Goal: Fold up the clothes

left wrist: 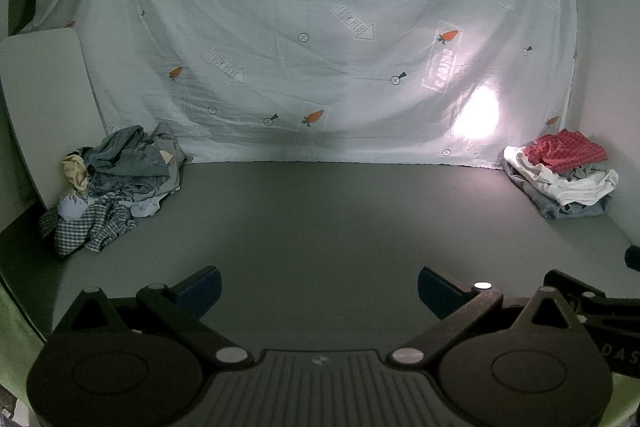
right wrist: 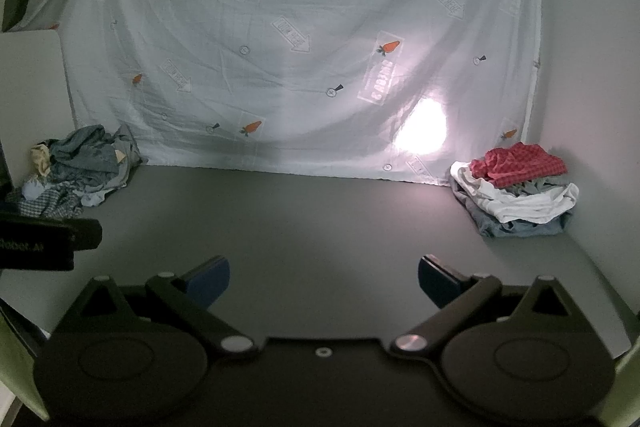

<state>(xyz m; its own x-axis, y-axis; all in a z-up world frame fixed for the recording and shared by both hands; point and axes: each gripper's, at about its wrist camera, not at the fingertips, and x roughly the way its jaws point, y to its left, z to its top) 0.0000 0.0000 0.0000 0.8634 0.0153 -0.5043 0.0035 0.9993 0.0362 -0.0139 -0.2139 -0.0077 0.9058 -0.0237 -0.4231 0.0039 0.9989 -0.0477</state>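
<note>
Two grippers, left gripper [left wrist: 319, 289] and right gripper [right wrist: 324, 281], spread wide, empty, over table [left wrist: 320, 227], crumpled pile [left wrist: 116, 183] closer in left view, stacked pile [right wrist: 516, 191] closer in right.

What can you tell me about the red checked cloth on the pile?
The red checked cloth is soft, crumpled fabric, loosely folded rather than flat. It sits on top of the right-hand pile, resting on a white garment with bluish denim-like clothes beneath. The pile lies on the grey table's far right corner, beside the hanging sheet. No fingers touch it.
</note>
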